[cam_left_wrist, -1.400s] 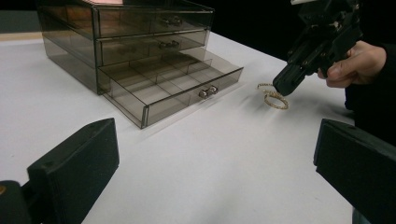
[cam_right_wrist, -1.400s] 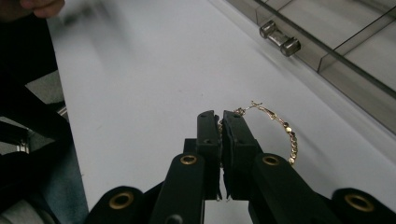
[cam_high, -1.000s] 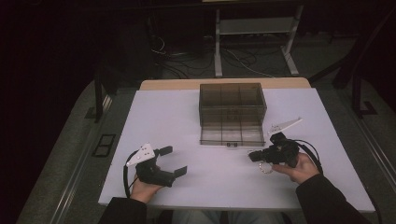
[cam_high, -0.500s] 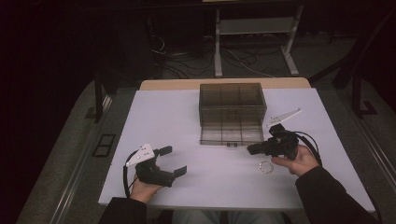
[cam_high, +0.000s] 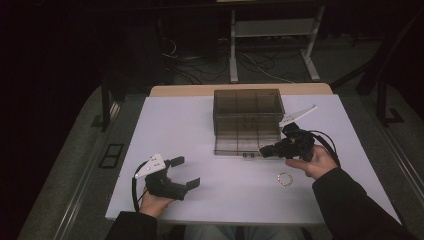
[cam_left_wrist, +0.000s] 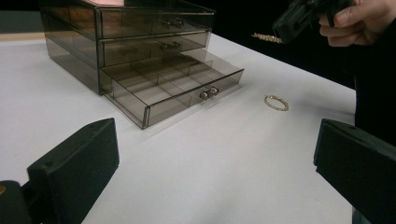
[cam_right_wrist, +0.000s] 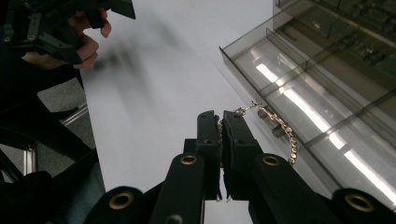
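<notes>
Above the open drawer (cam_high: 246, 142), right gripper (cam_right_wrist: 221, 122) jaws clenched on a chain (cam_right_wrist: 275, 128) should lower gently into a compartment; left gripper (cam_high: 185, 172) at 7 o'clock, jaws released.

The right gripper (cam_high: 263, 150) hovers beside the open drawer (cam_high: 246, 145), ring (cam_high: 285, 178) nearby.

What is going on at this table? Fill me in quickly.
A person is putting jewellery away. The right hand-held gripper is shut on a gold chain, holding it in the air beside the open bottom drawer of a smoky clear drawer box. A gold ring-shaped bracelet lies on the white table, near the right hand. The left hand-held gripper is open, with nothing between its jaws, near the table's front edge.
</notes>
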